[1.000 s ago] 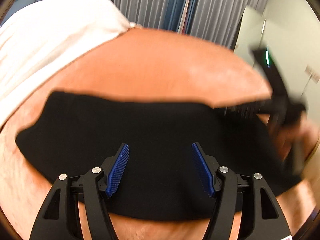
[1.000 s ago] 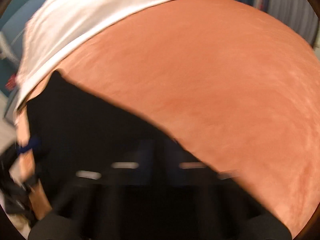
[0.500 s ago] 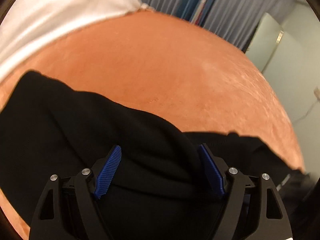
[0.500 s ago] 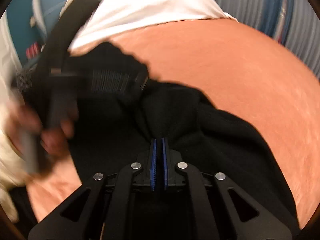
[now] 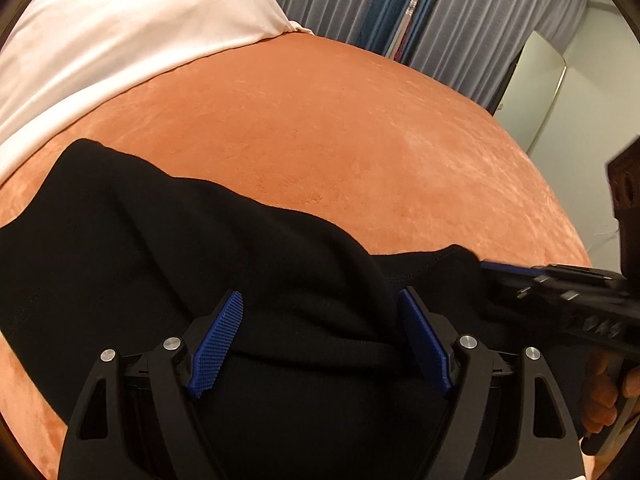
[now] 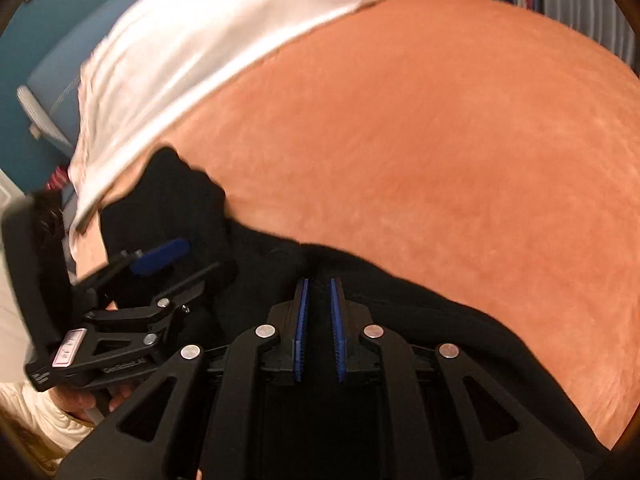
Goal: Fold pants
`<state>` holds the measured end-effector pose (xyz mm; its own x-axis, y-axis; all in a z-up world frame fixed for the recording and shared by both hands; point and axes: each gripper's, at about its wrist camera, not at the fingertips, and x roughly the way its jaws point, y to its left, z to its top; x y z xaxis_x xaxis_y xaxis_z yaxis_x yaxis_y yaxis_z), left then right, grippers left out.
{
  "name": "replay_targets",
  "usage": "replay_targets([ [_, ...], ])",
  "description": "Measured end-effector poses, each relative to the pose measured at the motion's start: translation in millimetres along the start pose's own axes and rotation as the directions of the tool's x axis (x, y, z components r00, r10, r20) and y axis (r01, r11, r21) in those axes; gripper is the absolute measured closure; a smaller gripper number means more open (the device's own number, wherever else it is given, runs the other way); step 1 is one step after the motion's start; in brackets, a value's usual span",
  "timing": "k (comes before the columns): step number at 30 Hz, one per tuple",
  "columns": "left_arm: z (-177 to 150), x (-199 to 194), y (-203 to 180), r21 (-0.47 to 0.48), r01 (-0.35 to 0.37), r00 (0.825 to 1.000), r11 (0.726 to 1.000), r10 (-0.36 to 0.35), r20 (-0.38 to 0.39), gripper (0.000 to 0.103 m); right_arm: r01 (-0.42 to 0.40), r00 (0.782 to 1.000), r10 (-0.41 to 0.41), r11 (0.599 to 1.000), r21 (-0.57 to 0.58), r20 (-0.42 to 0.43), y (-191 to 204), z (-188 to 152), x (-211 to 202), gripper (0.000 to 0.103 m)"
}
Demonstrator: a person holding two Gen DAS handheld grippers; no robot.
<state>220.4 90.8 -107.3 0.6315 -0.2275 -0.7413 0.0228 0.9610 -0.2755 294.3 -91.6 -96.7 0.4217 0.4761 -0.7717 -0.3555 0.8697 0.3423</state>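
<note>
Black pants [image 5: 160, 240] lie bunched on an orange blanket [image 5: 340, 120]. My left gripper [image 5: 320, 308] is wide open, its blue pads on either side of a raised fold of the pants. My right gripper [image 6: 319, 288] has its jaws nearly closed, a narrow gap between the blue pads, with black fabric [image 6: 400, 300] lying between and around them. In the left wrist view the right gripper [image 5: 560, 292] shows at the right edge, blurred. In the right wrist view the left gripper [image 6: 152, 280] shows at the left, open over the pants.
A white sheet [image 5: 120, 32] covers the far left of the bed. Grey and blue curtains [image 5: 400, 8] hang behind. A pale door or panel [image 5: 536, 88] stands at the far right. A blue wall [image 6: 40, 40] lies beyond the bed's left side.
The right gripper's jaws have parted slightly from fully shut. The left gripper stayed open over the fold and shifted little. The pants have been drawn into a bunched fold since a second ago.
</note>
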Motion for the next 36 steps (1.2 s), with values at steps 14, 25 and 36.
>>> replay_targets([
  [14,-7,-10,2,-0.012,-0.031,0.999,0.999,0.031,0.007,0.026,0.132,0.991,-0.135,0.979,-0.157,-0.009,37,13,22,0.094],
  [25,-13,0,7,0.023,-0.092,0.995,0.995,0.093,-0.043,0.026,0.281,0.954,-0.283,0.959,0.036,0.095,-25,55,47,0.1],
  [36,-15,-6,12,-0.064,-0.088,0.995,0.994,0.085,-0.055,0.026,0.236,0.972,-0.237,0.97,0.051,0.003,-11,19,55,0.103],
])
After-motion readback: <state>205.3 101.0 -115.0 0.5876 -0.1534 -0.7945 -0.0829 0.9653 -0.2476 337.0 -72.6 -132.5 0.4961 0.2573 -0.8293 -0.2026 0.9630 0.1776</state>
